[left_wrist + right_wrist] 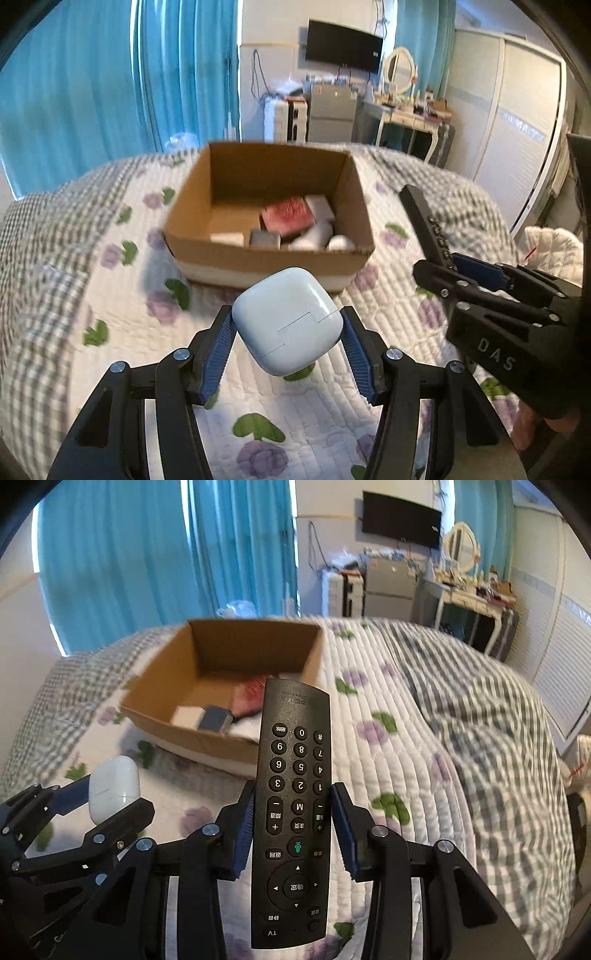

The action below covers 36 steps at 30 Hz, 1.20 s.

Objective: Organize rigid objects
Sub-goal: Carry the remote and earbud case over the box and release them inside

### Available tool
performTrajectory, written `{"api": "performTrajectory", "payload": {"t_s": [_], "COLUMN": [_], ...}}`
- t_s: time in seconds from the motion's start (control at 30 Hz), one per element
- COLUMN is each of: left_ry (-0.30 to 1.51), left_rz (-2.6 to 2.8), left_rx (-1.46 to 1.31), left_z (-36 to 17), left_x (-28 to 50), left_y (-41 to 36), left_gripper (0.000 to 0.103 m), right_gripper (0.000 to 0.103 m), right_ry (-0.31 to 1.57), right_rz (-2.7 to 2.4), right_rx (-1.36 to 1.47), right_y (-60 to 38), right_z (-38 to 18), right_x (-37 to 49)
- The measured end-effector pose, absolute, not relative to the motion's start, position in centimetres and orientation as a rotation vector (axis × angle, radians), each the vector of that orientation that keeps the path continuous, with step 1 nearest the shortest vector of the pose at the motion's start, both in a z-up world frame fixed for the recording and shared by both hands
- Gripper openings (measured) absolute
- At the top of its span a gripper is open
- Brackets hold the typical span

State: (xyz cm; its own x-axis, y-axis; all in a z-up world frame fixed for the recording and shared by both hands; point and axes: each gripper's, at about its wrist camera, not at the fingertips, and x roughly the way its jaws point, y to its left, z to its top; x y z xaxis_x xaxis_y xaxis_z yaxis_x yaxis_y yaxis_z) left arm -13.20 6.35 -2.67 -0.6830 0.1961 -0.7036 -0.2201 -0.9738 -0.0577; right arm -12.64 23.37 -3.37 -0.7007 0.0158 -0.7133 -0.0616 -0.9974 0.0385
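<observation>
Two black two-finger grippers with blue ribbed pads hang side by side above a white quilted bedspread printed with purple flowers and green leaves. On the left, the left gripper pinches a glossy white rounded-square plastic earbud case between its pads, lifted clear of the quilt and tilted on one corner. Just beyond it, an open brown cardboard box sits on the bed; inside, toward its right half, lie a red patterned packet, a small grey block and several white pieces, too blurred to name. Further right, the right gripper is clamped on a long black plastic TV remote control with white numbered keys, gripping it across its middle so that it points forward, its far end reaching over the near right corner of the box. At the far right, a grey checked blanket lies rumpled over the quilt.
</observation>
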Motion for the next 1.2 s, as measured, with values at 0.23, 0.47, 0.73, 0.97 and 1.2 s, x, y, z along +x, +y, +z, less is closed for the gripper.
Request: {"api": "performTrajectory", "payload": {"t_s": [0.23,0.47,0.73,0.97,1.2], "left_ry": [0.076,0.088,0.130,0.187,0.298], "left_rz": [2.778,2.822,2.826,2.756,2.690], "left_rx": [-1.015,-0.968,-0.972,-1.099,-1.167], "left_z": [1.2,3.4,3.2,-1.9,-6.2], "left_x": [-13.9,-17.0,-24.4,-31.6,-34.6], "left_y": [4.6,3.6,3.6,4.3,6.3], "left_gripper": [0.058,0.058,0.058,0.058,0.058], "right_gripper": [0.039,0.039,0.039,0.039,0.039], "right_ry": [0.007,0.011,-0.044,-0.080,-0.090], "right_rz": [2.982,3.076,3.096,3.050,3.020], "right_rx": [-1.106,-1.058,-1.043,-1.119,-1.226], "right_y": [20.3,19.4,19.7,20.8,22.0], "right_z": [1.3,4.2,5.2,2.3,-2.4], "right_x": [-12.9,-15.3,-20.1,-25.4,-28.8]}}
